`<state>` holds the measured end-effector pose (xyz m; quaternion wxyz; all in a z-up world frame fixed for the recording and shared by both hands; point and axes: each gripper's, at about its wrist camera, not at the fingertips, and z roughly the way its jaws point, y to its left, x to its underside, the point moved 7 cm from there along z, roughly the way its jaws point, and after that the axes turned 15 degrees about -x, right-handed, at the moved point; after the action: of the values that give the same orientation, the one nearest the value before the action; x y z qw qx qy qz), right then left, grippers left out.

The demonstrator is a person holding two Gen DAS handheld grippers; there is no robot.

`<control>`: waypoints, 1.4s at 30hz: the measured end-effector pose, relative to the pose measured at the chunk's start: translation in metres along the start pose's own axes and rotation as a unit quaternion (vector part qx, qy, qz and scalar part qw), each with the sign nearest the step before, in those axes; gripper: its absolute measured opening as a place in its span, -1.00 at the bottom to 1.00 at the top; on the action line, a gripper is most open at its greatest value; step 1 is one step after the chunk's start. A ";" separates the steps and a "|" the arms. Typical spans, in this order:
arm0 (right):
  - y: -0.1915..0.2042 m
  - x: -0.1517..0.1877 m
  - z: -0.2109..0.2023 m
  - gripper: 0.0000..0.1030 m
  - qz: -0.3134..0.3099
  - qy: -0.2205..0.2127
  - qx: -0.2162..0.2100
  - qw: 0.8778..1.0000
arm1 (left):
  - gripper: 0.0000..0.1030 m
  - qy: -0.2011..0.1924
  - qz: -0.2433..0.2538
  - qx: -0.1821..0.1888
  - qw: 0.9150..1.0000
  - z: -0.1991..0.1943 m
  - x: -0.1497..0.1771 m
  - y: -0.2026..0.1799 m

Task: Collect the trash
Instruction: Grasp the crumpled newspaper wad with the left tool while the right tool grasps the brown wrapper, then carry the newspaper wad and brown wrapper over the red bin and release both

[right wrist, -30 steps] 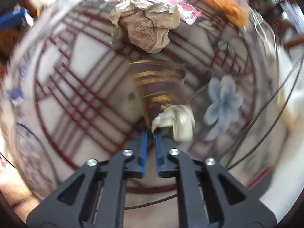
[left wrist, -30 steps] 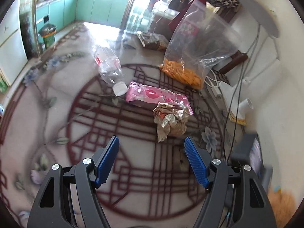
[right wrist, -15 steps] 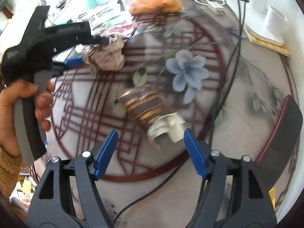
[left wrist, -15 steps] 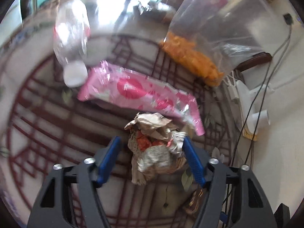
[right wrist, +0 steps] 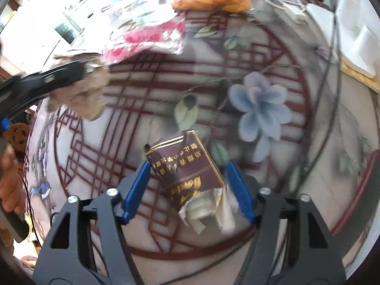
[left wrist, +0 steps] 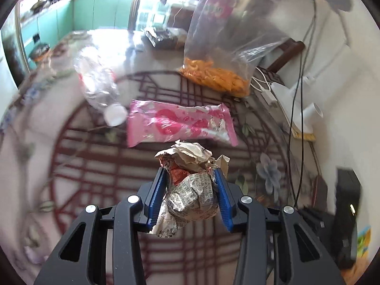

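Observation:
My left gripper (left wrist: 191,182) is shut on a crumpled paper ball (left wrist: 192,190), printed and reddish, held between the blue pads; it also shows blurred in the right wrist view (right wrist: 83,99). Beyond it lie a pink snack wrapper (left wrist: 178,123) and a crushed clear plastic bottle (left wrist: 99,87). My right gripper (right wrist: 190,185) is open, its pads on either side of a torn brown cigarette pack (right wrist: 187,173) lying on the table, apart from it.
A clear bag of orange snacks (left wrist: 218,47) stands at the back. White cables and a plug (left wrist: 266,90) and a white stand (left wrist: 296,109) lie at the right. A dark device (left wrist: 346,213) stands near the right edge. The patterned tabletop (right wrist: 261,104) has a blue flower.
My left gripper moved forward and closed on the paper ball. My right gripper let go of the cigarette pack, opened, and now straddles it closer in.

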<state>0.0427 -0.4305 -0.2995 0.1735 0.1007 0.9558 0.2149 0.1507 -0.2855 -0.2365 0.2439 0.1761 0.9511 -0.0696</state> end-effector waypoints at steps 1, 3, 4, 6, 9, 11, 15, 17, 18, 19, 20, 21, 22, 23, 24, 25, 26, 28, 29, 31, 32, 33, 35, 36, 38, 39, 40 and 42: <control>0.002 0.000 0.002 -0.17 -0.012 0.006 0.019 1.000 | -0.24 -0.002 0.002 -0.002 1.000 -0.006 0.004 0.006; 0.009 0.001 0.005 -0.40 -0.024 0.016 0.025 0.999 | -0.23 -0.005 -0.002 -0.006 1.000 -0.019 0.015 0.019; 0.011 0.003 0.006 -0.47 -0.022 0.019 0.021 0.999 | -0.23 -0.004 -0.007 -0.008 1.000 -0.025 0.020 0.026; 0.013 0.007 0.006 -0.48 -0.016 0.021 0.019 0.999 | -0.23 -0.003 -0.019 -0.011 1.000 -0.034 0.030 0.038; 0.021 0.017 0.000 -0.49 0.007 0.011 -0.001 1.000 | -0.23 -0.014 -0.039 -0.024 0.999 -0.055 0.047 0.064; 0.030 0.023 -0.008 -0.49 0.012 0.000 -0.011 1.000 | -0.23 -0.023 -0.051 -0.031 0.998 -0.067 0.056 0.077; 0.062 0.029 -0.026 -0.49 -0.010 -0.022 -0.017 1.000 | -0.22 -0.032 -0.078 -0.041 0.996 -0.087 0.073 0.105; 0.081 0.028 -0.033 -0.49 -0.026 -0.032 -0.020 0.999 | -0.22 -0.035 -0.093 -0.046 0.994 -0.096 0.082 0.120; 0.089 0.026 -0.035 -0.48 -0.033 -0.035 -0.021 0.999 | -0.22 -0.036 -0.097 -0.048 0.993 -0.099 0.085 0.125; 0.099 0.025 -0.037 -0.48 -0.042 -0.038 -0.022 0.998 | -0.21 -0.037 -0.103 -0.051 0.993 -0.103 0.089 0.132; 0.109 0.024 -0.038 -0.48 -0.053 -0.041 -0.023 0.998 | -0.21 -0.038 -0.110 -0.054 0.992 -0.106 0.093 0.138; 0.119 0.024 -0.039 -0.48 -0.063 -0.043 -0.022 0.997 | -0.21 -0.038 -0.116 -0.056 0.991 -0.109 0.097 0.144; 0.130 0.024 -0.042 -0.48 -0.073 -0.044 -0.023 0.996 | -0.21 -0.038 -0.123 -0.057 0.990 -0.111 0.100 0.150; 0.140 0.023 -0.042 -0.48 -0.081 -0.046 -0.025 0.995 | -0.21 -0.037 -0.129 -0.058 0.989 -0.113 0.104 0.155; 0.146 0.024 -0.045 -0.49 -0.088 -0.046 -0.029 0.995 | -0.21 -0.037 -0.134 -0.061 0.988 -0.116 0.107 0.161; 0.156 0.025 -0.045 -0.48 -0.098 -0.045 -0.033 0.994 | -0.21 -0.038 -0.137 -0.065 0.988 -0.118 0.109 0.165; 0.162 0.023 -0.044 -0.48 -0.103 -0.045 -0.035 0.993 | -0.21 -0.039 -0.139 -0.067 0.987 -0.120 0.111 0.169; 0.179 0.024 -0.043 -0.48 -0.118 -0.045 -0.040 0.991 | -0.21 -0.040 -0.144 -0.071 0.986 -0.123 0.115 0.177; 0.185 0.025 -0.042 -0.48 -0.122 -0.045 -0.042 0.991 | -0.21 -0.041 -0.146 -0.072 0.986 -0.126 0.117 0.181; 0.199 0.026 -0.041 -0.48 -0.132 -0.046 -0.047 0.989 | -0.21 -0.043 -0.149 -0.074 0.985 -0.130 0.119 0.187; 0.203 0.027 -0.040 -0.48 -0.135 -0.046 -0.048 0.989 | -0.21 -0.045 -0.150 -0.075 0.985 -0.132 0.120 0.191; 0.211 0.028 -0.038 -0.48 -0.139 -0.046 -0.049 0.988 | -0.21 -0.046 -0.151 -0.076 0.984 -0.134 0.120 0.194; 0.222 0.029 -0.035 -0.48 -0.145 -0.045 -0.050 0.987 | -0.21 -0.049 -0.154 -0.076 0.984 -0.138 0.121 0.201; 0.226 0.029 -0.034 -0.48 -0.147 -0.045 -0.051 0.987 | -0.21 -0.050 -0.155 -0.076 0.984 -0.139 0.122 0.204; 0.237 0.029 -0.030 -0.48 -0.152 -0.045 -0.050 0.986 | -0.21 -0.052 -0.157 -0.077 0.983 -0.142 0.122 0.214; 0.243 0.029 -0.028 -0.48 -0.154 -0.045 -0.050 0.986 | -0.21 -0.054 -0.157 -0.078 0.983 -0.143 0.122 0.217; 0.249 0.028 -0.026 -0.48 -0.156 -0.046 -0.049 0.986 | -0.21 -0.056 -0.157 -0.079 0.983 -0.144 0.122 0.223; 0.260 0.027 -0.022 -0.48 -0.160 -0.047 -0.047 0.985 | -0.21 -0.060 -0.156 -0.079 0.983 -0.147 0.122 0.234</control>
<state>0.0404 -0.2007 -0.1730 0.2546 -0.0514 0.9393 0.2240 0.0726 0.0009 -0.1790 0.2999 0.0014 0.9530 -0.0417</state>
